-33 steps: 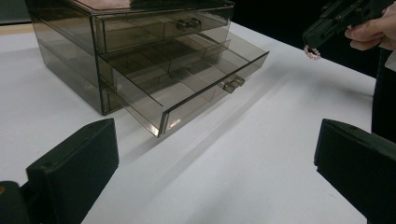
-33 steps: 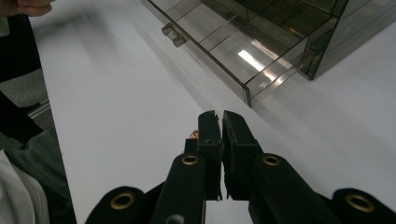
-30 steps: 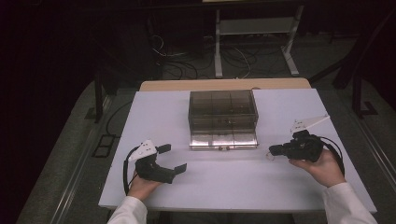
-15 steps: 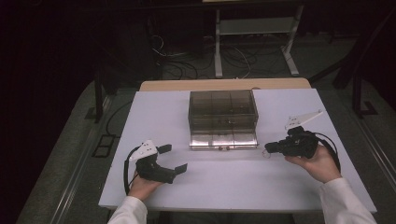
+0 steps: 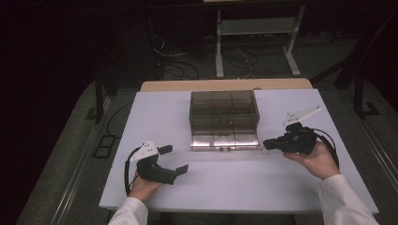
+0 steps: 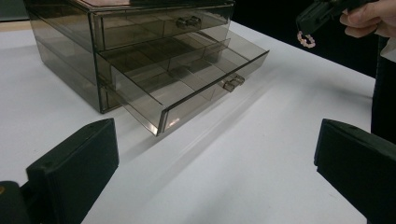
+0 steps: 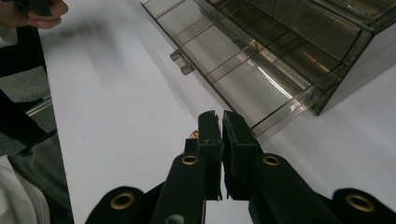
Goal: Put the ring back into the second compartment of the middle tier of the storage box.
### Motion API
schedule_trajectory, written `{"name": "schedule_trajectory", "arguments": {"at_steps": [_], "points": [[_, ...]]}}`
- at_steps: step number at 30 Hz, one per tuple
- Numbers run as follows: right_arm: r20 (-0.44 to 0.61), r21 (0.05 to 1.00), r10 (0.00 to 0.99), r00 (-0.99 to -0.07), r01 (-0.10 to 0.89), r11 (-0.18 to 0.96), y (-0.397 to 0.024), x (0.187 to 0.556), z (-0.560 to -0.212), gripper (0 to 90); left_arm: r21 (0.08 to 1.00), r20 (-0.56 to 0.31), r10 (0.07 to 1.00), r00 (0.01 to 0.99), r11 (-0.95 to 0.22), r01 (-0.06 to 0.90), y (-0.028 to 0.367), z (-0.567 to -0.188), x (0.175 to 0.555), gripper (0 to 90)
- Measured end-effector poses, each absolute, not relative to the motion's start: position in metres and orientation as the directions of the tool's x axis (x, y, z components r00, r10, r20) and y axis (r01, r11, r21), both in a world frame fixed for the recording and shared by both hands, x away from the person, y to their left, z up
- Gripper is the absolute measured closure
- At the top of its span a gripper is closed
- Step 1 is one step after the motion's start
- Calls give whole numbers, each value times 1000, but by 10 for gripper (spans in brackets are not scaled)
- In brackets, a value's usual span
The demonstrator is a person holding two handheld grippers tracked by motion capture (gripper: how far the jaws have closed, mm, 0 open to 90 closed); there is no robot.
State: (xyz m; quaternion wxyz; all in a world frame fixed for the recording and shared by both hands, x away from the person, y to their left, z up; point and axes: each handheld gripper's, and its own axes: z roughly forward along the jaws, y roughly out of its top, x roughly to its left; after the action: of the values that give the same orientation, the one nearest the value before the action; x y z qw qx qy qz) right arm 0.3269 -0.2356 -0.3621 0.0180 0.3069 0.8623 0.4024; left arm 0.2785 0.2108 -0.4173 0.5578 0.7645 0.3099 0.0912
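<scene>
A smoked clear drawer box [image 5: 224, 107] stands at the middle of the white table [image 5: 234, 187], its bottom drawer [image 5: 224, 139] pulled out toward me. The drawer [image 6: 187, 70] has empty-looking compartments. My right gripper [image 5: 265, 145] hovers just off the drawer's right front corner, shut on a small ring of pale pink beads [image 6: 306, 39]. In the right gripper view the jaws [image 7: 220, 122] are pressed together, with a bit of bead [image 7: 193, 135] peeking out beside the drawer [image 7: 233, 51]. My left gripper [image 5: 176, 158] rests at the front left, open and holding nothing [image 6: 215, 158].
A wooden board [image 5: 225, 85] lies behind the white table. On the dark floor beyond are cables [image 5: 187, 65] and a metal stand [image 5: 256, 33]. Bare table surface lies between the grippers and in front of the drawer.
My right gripper has drifted a little left, toward the drawer's right front corner, with the bead ring. The left gripper has stayed put.
</scene>
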Motion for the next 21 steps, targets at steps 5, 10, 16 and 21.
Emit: {"name": "schedule_trajectory", "arguments": {"at_steps": [5,10,16,21], "points": [[213,707,541,-814,510,489,-233,329,-359,855,910,-205,576,791,-186,371,211,-417,279,0],[211,708,537,-816,507,491,-230,332,-357,855,909,-206,576,791,-186,372,211,-417,279,0],[209,709,535,-819,503,494,-227,335,-357,855,910,-206,577,790,-183,371,211,-417,278,0],[206,710,530,-822,498,497,-225,337,-356,855,910,-205,577,791,-185,371,211,-417,279,0]]}}
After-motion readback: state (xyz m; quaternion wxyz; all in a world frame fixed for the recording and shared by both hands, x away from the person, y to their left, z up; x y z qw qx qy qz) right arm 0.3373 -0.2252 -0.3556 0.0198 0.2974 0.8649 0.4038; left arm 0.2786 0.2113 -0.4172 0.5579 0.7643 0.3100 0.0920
